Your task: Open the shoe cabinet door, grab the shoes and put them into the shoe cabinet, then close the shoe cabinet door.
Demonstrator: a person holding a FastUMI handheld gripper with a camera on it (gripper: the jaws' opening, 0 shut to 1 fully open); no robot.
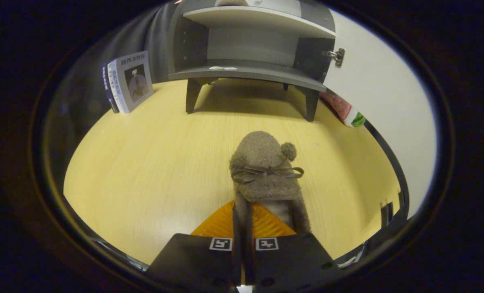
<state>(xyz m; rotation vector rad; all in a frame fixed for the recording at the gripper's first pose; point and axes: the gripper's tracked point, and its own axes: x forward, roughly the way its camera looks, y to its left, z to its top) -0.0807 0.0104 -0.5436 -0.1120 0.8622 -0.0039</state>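
Gripper view: the claw (pixel 242 219) is clenched on the fuzzy shoe's (pixel 266 175) collar; beyond it, the shoe cabinet (pixel 246 73) is seen with its door (pixel 380 101) swung open.

The shoe (pixel 266 171) is a fuzzy brown slipper with a thin dark bow and a small pompom. Its toe points away, ahead of the fingers, which pinch the heel edge. Well beyond it stands the shoe cabinet (pixel 250 44), grey, on short legs, its pale door (pixel 380 101) swung open.
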